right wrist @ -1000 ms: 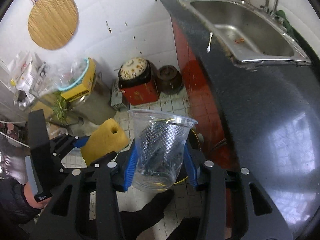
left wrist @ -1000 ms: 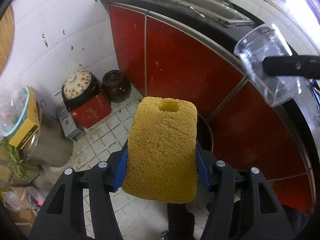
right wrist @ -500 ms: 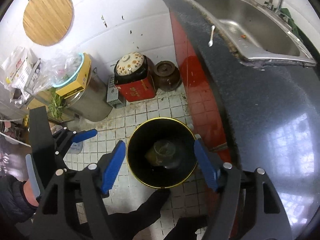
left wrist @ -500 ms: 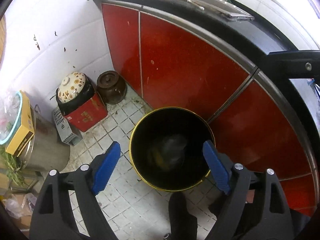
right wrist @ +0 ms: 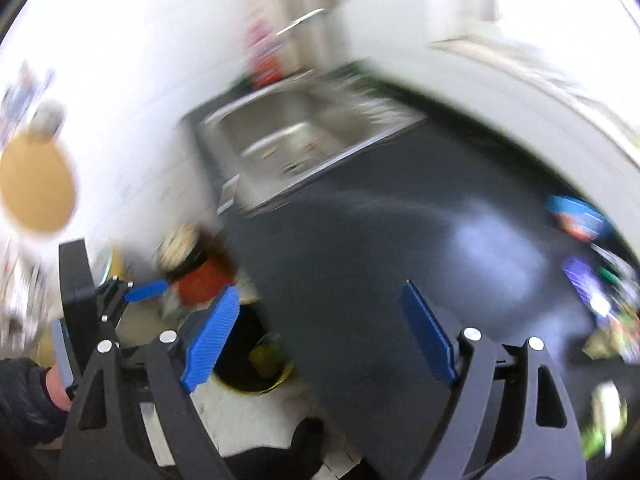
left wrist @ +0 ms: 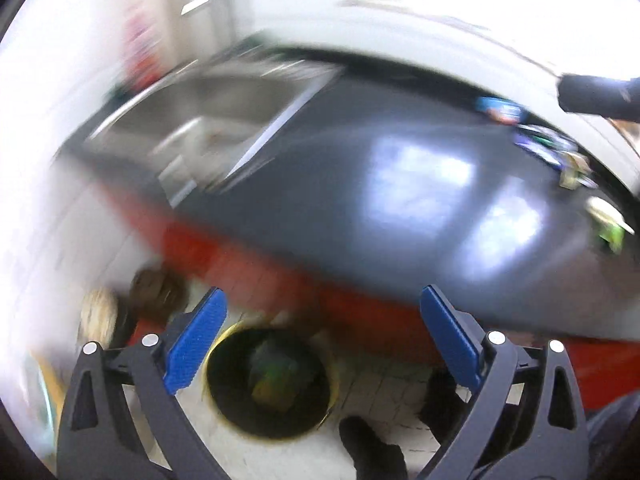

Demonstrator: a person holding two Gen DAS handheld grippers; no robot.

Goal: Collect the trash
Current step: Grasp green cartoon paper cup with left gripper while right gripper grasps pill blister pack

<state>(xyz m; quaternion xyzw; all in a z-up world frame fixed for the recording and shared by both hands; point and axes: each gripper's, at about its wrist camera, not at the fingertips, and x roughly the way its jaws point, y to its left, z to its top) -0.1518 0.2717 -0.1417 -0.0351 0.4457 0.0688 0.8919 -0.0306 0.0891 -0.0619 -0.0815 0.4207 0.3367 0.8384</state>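
both views are blurred: the left gripper (left wrist: 322, 332) and right gripper (right wrist: 320, 334) are released and hold nothing, with the black trash bin (left wrist: 268, 384) below them on the floor.

Heavy motion blur smears the sink (left wrist: 208, 120) and the countertop wrappers (right wrist: 600, 280). Bin contents (left wrist: 272, 380) unreadable, just yellowish mush.

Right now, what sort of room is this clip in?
Most likely a home kitchen, though the frames are blurred: a steel sink set in a dark counter, red cabinet fronts below, and a bin on the tiled floor.
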